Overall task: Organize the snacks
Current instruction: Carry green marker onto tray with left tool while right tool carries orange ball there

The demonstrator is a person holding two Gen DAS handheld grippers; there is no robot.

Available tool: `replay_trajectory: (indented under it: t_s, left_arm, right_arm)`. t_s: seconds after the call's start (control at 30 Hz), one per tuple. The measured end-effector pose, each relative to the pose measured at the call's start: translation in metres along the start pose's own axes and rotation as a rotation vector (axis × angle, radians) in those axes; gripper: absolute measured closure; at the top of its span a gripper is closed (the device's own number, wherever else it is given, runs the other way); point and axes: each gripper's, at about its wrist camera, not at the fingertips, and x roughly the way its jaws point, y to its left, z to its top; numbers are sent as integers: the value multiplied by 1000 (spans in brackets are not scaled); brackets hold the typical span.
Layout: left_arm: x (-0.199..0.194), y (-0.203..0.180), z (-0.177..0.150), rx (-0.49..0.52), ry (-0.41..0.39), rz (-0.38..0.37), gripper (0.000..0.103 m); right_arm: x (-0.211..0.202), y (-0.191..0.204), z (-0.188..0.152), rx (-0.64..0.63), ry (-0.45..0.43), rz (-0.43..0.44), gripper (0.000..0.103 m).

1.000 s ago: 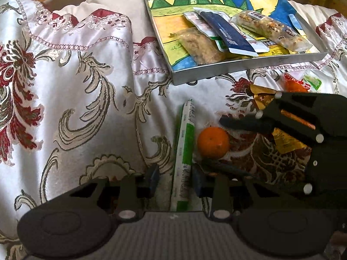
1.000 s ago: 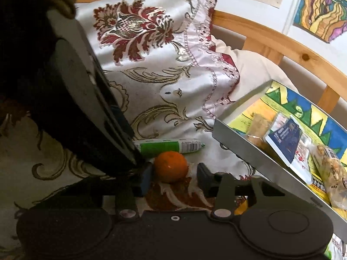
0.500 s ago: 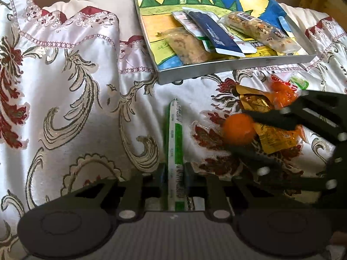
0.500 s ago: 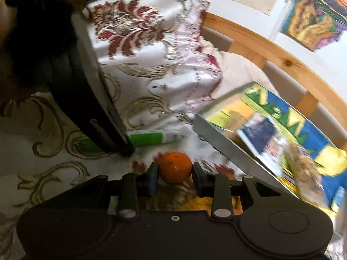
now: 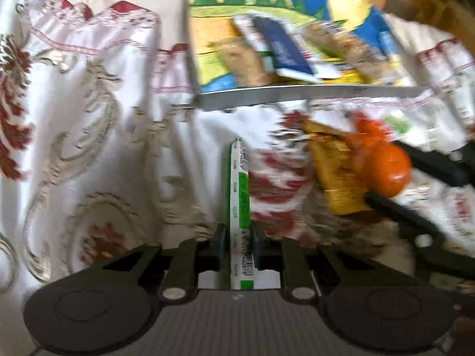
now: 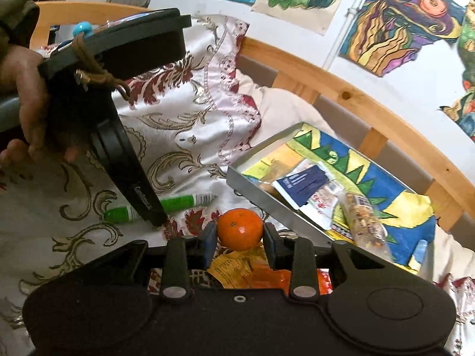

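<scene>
Currently both tongs are loaded. Left tongs (image 5: pixel 237 247) are clamped on the lower end of the long green-and-white stick-shaped snack pack (image 5: pixel 240 207), bottom centre of the left view; most of the stick lies on the white satin bedspread with red and gold floral print (image 5: pixel 98 124). Right tongs (image 6: pixel 240 241) pinch the round orange mandarin (image 6: pixel 240 229), lower centre of the right view, with the yellow and orange crinkled wrappers (image 6: pixel 237 267) showing below it.

Target looks like the shallow grey metal tray lined with a blue, green and yellow painted sheet (image 6: pixel 267 198), centre right of the right view, already carrying several packets.

Advice:
- Lift the mandarin clear of the tray's near wall before going over it.
- Set it on a bare patch of the lining, beside the packets; round fruit will likely roll.
- The stick is gripped at one end, so expect droop. Raise slowly, keep it level.
- Tongs sit close together; move one at a time.
</scene>
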Motion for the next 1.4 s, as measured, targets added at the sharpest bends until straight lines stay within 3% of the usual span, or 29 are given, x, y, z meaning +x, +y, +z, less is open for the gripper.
replay_trajectory:
  t_s: [0.2, 0.27, 0.5, 0.7, 0.8, 1.2, 1.4]
  left_arm:
    - [-10, -9, -6, -74, 15, -198, 85]
    - [-9, -12, -8, -86, 28, -227, 85]
    - [-8, -11, -7, -124, 44, -256, 85]
    - [-16, 0, -4, -203, 18, -314, 85]
    - [-22, 5, -4, -234, -8, -335, 85]
    - [-52, 4, -3, -245, -200, -292, 85]
    - [-50, 8, 5, -300, -272, -290, 85]
  right_arm:
    - [-13, -1, 0, -46, 12, -22, 68]
    - [-19, -2, 1, -72, 15, -30, 68]
    - [-36, -22, -1, -140, 32, -38, 68]
    - [-30, -37, -15, -46, 53, -47, 68]
    - [-26, -33, -15, -62, 44, -46, 68]
    - [-22, -29, -9, -58, -16, -71, 68]
    - [-14, -33, -6, -22, -44, -100, 68]
